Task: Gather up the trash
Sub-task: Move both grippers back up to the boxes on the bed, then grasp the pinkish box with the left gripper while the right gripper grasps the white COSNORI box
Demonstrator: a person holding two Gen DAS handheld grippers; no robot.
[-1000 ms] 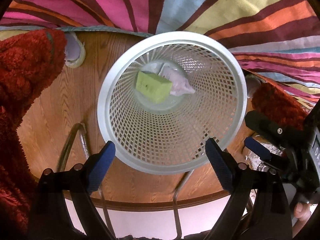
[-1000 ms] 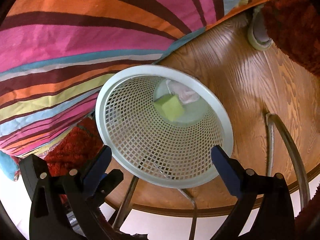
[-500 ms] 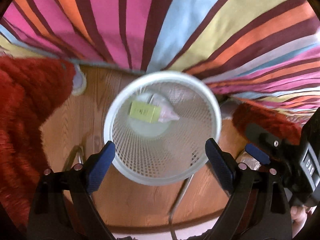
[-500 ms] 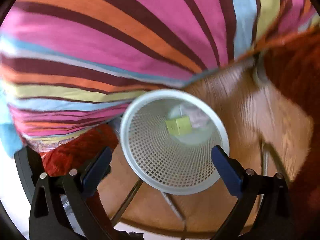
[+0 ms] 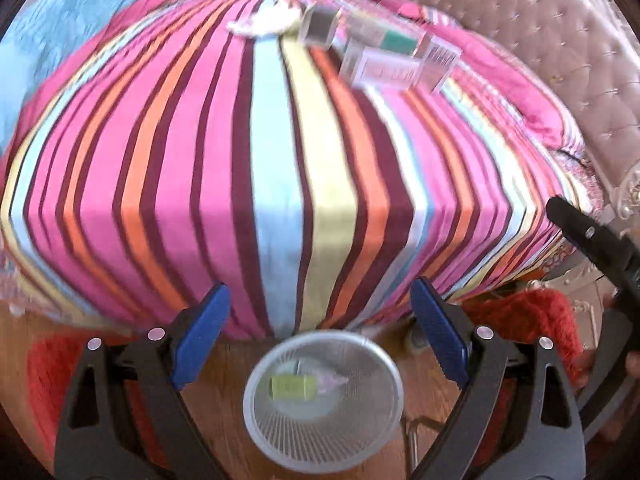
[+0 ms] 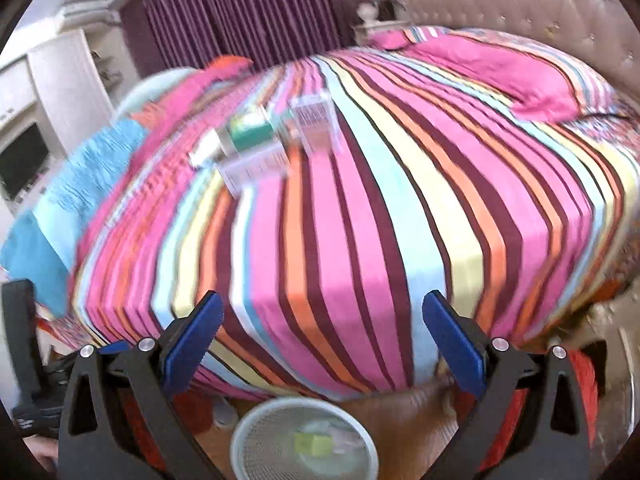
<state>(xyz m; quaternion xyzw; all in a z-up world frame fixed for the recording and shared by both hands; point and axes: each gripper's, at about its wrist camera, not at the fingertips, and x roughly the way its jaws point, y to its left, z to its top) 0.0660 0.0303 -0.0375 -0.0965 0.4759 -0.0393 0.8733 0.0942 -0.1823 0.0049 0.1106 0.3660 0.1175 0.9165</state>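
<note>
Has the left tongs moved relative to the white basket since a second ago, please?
Yes. The left tongs have risen and tilted up: the white basket, filling the view earlier, now sits small at the bottom edge, with the striped bedspread on top.

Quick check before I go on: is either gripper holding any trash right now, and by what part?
Nothing is held. The left gripper and right gripper both stand open and empty above the basket; boxes lie on the bed.
</note>
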